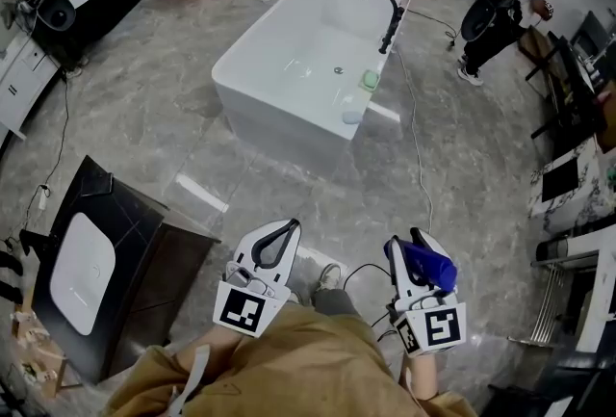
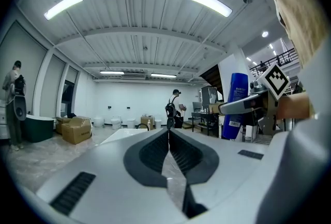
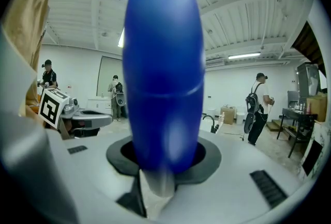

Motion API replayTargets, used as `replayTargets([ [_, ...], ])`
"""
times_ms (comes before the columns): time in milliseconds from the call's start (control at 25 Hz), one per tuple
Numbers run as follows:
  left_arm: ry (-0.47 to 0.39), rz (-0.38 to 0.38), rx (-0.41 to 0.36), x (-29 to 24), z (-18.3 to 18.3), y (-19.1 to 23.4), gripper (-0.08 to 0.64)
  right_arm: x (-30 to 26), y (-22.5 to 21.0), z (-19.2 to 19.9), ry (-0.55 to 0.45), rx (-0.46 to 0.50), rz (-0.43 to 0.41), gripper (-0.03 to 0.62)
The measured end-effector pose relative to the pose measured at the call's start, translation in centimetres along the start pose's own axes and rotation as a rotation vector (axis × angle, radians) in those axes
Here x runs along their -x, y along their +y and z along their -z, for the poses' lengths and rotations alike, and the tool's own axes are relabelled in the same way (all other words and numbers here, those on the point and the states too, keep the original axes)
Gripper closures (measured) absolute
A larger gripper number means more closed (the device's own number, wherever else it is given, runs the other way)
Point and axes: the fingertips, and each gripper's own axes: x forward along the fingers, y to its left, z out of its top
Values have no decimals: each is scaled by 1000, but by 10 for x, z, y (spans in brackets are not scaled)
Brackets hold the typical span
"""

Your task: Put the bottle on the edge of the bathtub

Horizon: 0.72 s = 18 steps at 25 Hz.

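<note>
Marble floor; blue bottle; label illegible.

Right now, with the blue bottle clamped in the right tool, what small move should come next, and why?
Probably carry the right tool forward toward the bathtub. It grips the blue bottle upright, but the tub stands well ahead across the floor, so its edge looks out of reach from here. The left tool is shut and empty.

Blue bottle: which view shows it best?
Right gripper view: the blue bottle fills the frame, clamped in the right gripper. The left gripper view shows it small, side-on, with its label. The head view shows only part of it, in that gripper.
</note>
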Motion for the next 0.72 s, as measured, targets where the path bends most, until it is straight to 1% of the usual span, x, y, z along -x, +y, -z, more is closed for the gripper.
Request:
replayTargets([
  [160,-3,13,-6,-10,0,-2,549,-2,-7,3,5,-2,7,454],
  [400,0,-17,-25,-35,-2,5,549,-23,-34,3,-4,-21,-9,454],
  [520,11,-33,-20,-59,-2,8,549,-42,-54,-1,-9,-18,-30,454],
  [720,13,-44,-39,-115,-4,8,549,-76,-99,-4,-13,-18,-62,454],
])
